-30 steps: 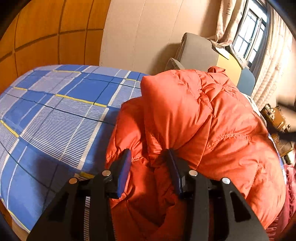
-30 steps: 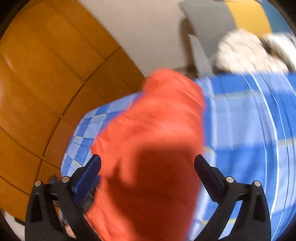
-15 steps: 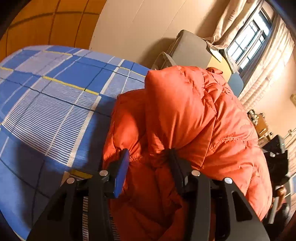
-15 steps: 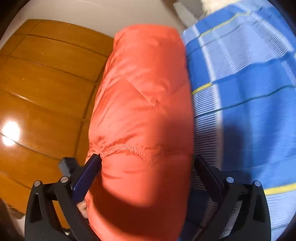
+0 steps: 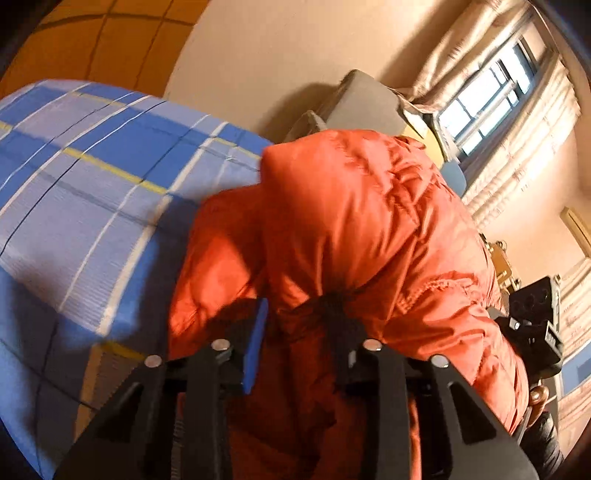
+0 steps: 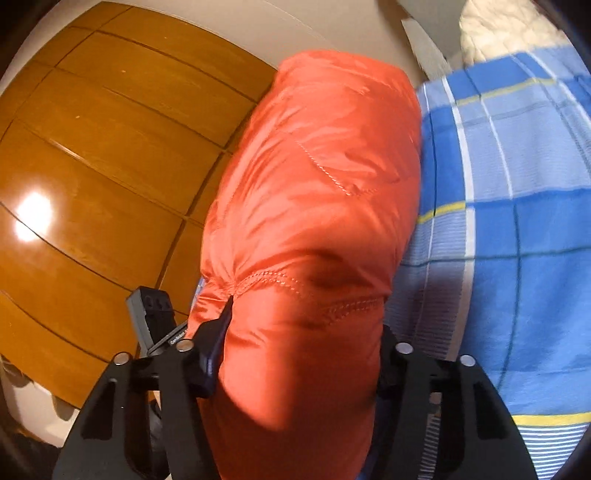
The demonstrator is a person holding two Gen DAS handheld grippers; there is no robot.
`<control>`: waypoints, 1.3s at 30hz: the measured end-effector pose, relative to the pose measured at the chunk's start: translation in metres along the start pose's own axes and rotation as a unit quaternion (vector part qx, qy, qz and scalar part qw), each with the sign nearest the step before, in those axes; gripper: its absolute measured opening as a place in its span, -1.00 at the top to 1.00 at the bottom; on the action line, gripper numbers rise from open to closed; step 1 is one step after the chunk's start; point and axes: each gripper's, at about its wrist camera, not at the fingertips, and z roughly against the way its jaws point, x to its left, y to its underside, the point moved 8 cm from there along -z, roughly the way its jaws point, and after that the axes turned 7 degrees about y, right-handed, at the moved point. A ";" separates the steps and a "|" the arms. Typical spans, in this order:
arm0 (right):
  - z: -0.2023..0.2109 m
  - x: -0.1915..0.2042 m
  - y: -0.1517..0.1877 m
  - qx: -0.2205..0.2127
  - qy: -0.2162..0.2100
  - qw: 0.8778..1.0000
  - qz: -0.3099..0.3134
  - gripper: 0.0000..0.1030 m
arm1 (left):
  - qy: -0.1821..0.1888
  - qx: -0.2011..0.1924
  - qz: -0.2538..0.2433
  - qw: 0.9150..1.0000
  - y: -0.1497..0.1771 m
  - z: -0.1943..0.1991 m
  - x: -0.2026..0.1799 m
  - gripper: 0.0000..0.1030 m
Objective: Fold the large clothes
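Observation:
A puffy orange quilted jacket (image 5: 362,221) is bunched up over the blue plaid bed (image 5: 92,192). My left gripper (image 5: 299,332) is shut on a thick fold of the jacket near its lower edge. In the right wrist view the jacket (image 6: 317,192) fills the middle, and my right gripper (image 6: 299,332) is closed on its bulky mass, with the fabric squeezed between both fingers. The right gripper's body (image 5: 532,325) shows at the far right of the left wrist view, and the left gripper's body (image 6: 151,314) shows at the left of the right wrist view.
The bed's blue plaid sheet (image 6: 509,206) spreads to the right. A wooden panelled wall (image 6: 103,155) stands behind the bed. A grey chair (image 5: 365,103), curtains and a window (image 5: 484,99) lie beyond the bed. A white pillow (image 6: 506,29) lies at the bed's far end.
The right gripper's fingers have closed in from wide open onto the jacket. Both grippers have tilted and lifted, raising the jacket off the bed. The left grip is unchanged.

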 end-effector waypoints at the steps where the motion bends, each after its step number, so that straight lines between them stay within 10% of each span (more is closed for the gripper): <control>1: 0.007 0.001 -0.003 -0.006 -0.001 1.000 0.005 -0.06 | 0.007 0.003 -0.009 1.000 -0.003 -0.006 -0.012 0.56; 11: 0.095 -0.070 -0.054 -0.085 0.031 0.996 -0.011 0.00 | 0.033 0.044 -0.086 0.995 -0.036 -0.086 -0.122 0.58; 19: 0.088 -0.163 -0.023 -0.046 0.065 0.994 -0.068 -0.01 | 0.001 0.080 -0.115 0.990 -0.007 -0.134 -0.143 0.45; 30: 0.101 -0.161 -0.027 -0.064 0.142 0.985 -0.070 -0.51 | -0.049 0.061 -0.099 0.992 -0.005 -0.122 -0.137 0.15; 39: 0.131 -0.104 -0.003 -0.111 0.318 0.941 0.024 -0.56 | -0.121 0.037 -0.126 0.984 0.000 -0.099 -0.135 -0.06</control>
